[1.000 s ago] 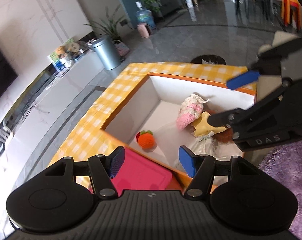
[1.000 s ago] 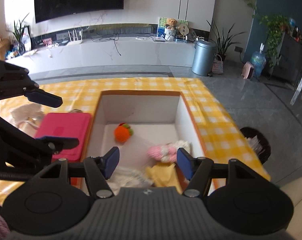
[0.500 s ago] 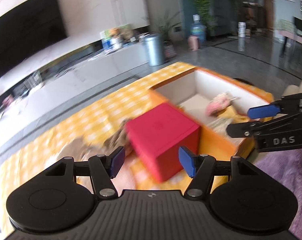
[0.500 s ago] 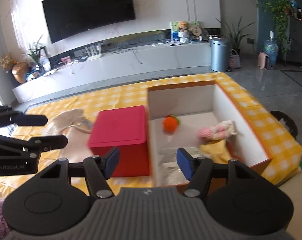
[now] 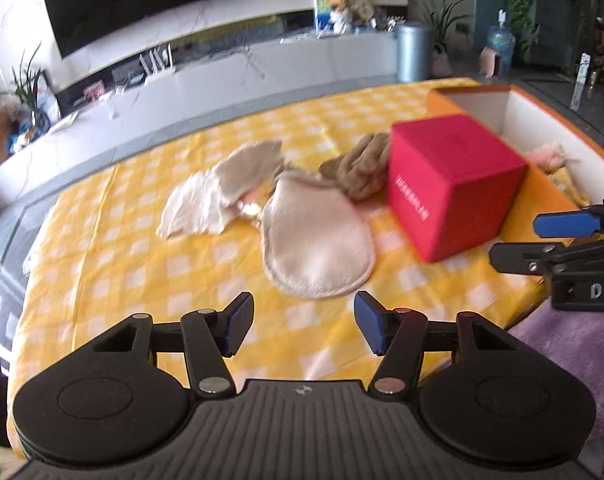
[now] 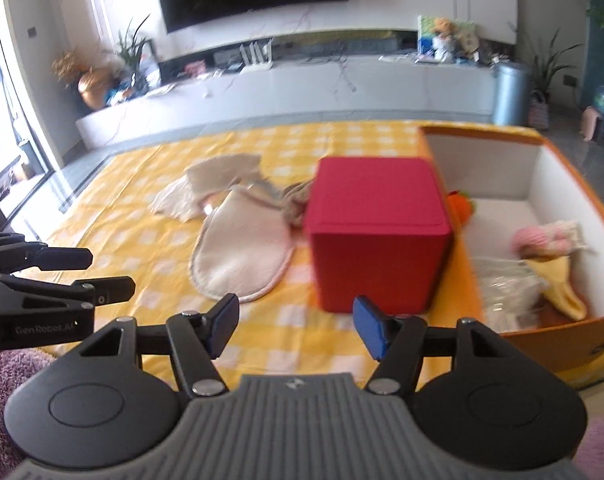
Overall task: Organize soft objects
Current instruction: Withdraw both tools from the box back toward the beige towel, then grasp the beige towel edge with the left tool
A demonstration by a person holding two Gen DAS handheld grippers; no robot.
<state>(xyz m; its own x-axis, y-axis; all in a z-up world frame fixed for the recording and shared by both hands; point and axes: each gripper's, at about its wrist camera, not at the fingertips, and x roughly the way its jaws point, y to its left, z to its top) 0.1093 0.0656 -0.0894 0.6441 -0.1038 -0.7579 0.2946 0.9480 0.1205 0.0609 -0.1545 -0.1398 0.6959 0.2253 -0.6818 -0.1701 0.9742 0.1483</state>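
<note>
Your left gripper [image 5: 303,328] hangs over the yellow checked cloth [image 5: 142,264] with its blue pads apart and nothing between them; the jaws have just been closing a touch, still on air. Straight ahead of it, just past the pads, lies the pale oval cloth pad [image 5: 317,240]. Beyond that and to the left sits the crumpled white cloth [image 5: 206,200], and ahead to the right the tan knitted piece [image 5: 361,168] bunches up against the red box [image 5: 453,184].

Your right gripper [image 6: 296,328] is released too, jaws wide, empty. The red box sits just ahead of it, slightly right of centre, and the pale oval pad lies ahead to its left. Off to the right, the orange-walled bin [image 6: 541,336] stands touching the red box, and inside it you have the orange knitted fruit [image 6: 459,206] at the far corner, the pink knitted toy [image 6: 545,238] further right, a yellow cloth [image 6: 561,284] below that, and a clear crinkled wrapper [image 6: 505,288] nearest you.

Your left gripper's fingers show at the left edge of the right view, low over the cloth.
</note>
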